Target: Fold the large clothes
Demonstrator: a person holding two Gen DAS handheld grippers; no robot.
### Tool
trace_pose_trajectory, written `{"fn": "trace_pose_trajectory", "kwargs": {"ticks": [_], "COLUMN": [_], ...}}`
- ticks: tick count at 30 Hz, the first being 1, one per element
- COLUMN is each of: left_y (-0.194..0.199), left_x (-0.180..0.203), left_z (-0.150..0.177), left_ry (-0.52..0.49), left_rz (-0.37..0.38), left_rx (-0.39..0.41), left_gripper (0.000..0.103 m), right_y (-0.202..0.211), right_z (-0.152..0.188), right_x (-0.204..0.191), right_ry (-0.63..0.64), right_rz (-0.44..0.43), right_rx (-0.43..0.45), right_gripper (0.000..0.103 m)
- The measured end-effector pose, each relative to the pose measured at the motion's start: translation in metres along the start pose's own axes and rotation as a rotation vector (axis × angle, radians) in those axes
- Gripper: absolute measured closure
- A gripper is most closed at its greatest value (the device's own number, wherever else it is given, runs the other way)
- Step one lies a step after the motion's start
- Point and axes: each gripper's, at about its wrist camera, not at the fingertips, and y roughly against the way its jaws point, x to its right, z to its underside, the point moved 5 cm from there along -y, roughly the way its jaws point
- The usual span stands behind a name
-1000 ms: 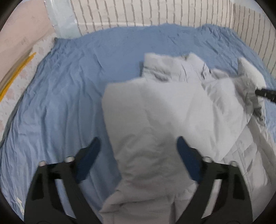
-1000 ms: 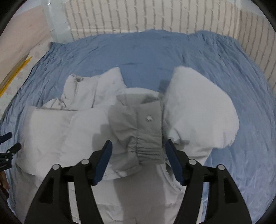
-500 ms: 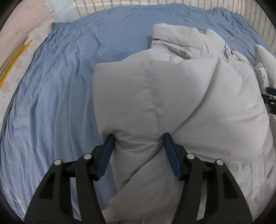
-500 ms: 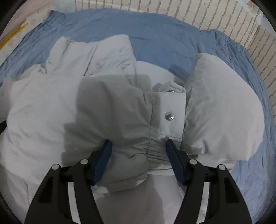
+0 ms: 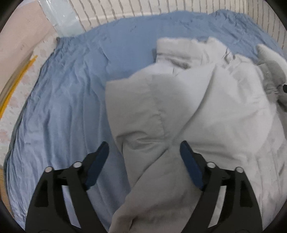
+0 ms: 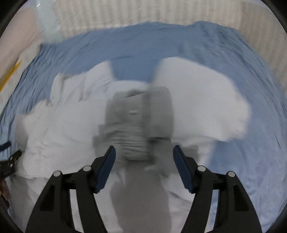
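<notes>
1. Across the blue bedsheet [image 5: 68, 107] lies the big pale padded jacket [image 5: 206, 107], on the right half of the bed as the left camera sees it. Its collar [image 5: 179, 52] points away toward the striped wall [image 5: 143, 10], its hem toward the cameras, so its long axis runs near to far.

2. Both sleeves are turned in over the body. The left sleeve [image 5: 143, 114] lies across the chest; the right sleeve [image 6: 200, 100] bulges up puffy, its darker cuff [image 6: 136, 129] blurred in the right view.

3. Main risk, as I judge it: the filling is springy, so the loose sleeves may creep or flop outward, the right one most, and spoil the fold before the next one is made.

4. A second risk: the slippery shell may slide on the wrinkled sheet if pulled from one side, skewing the jacket.

5. The left gripper [image 5: 143, 157] has its jaws spread wide over the sleeve's lower part, gripping nothing.

6. The right gripper [image 6: 143, 161] likewise has its jaws apart just behind the cuff, holding nothing.
</notes>
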Motion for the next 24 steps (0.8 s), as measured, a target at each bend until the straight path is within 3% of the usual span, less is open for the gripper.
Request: {"fn": "trace_pose_trajectory", "kwargs": {"ticks": [4, 6, 11, 14, 16, 18, 21, 24], "left_y": [0.015, 0.017, 0.012, 0.021, 0.019, 0.02, 0.019, 0.018], "left_x": [0.001, -0.002, -0.004, -0.013, -0.01, -0.009, -0.01, -0.011], "left_z": [-0.002, -0.003, -0.004, 0.006, 0.005, 0.006, 0.008, 0.01], "left_ry": [-0.004, -0.002, 0.01, 0.0, -0.009, -0.018, -0.023, -0.022], "left_rz": [-0.007, -0.01, -0.018, -0.029, -0.033, -0.045, -0.053, -0.06], "left_rx": [0.034, 0.036, 0.024, 0.024, 0.024, 0.022, 0.021, 0.019], "left_gripper": [0.012, 0.012, 0.012, 0.012, 0.012, 0.012, 0.012, 0.012], "right_y": [0.005, -0.001, -0.031, -0.041, -0.048, -0.051, -0.042, -0.027], "right_z": [-0.006, -0.009, -0.02, -0.028, -0.033, -0.038, -0.044, -0.049], "right_x": [0.049, 0.064, 0.082, 0.077, 0.076, 0.077, 0.082, 0.096], "right_ry": [-0.113, -0.186, -0.393, -0.38, -0.341, -0.308, -0.208, -0.073], "right_rz": [0.037, 0.008, -0.162, -0.127, -0.075, -0.048, 0.043, 0.214], "right_rx": [0.0, -0.006, -0.011, 0.017, 0.022, 0.029, 0.036, 0.054], "right_gripper": [0.027, 0.027, 0.023, 0.024, 0.037, 0.059, 0.07, 0.074]}}
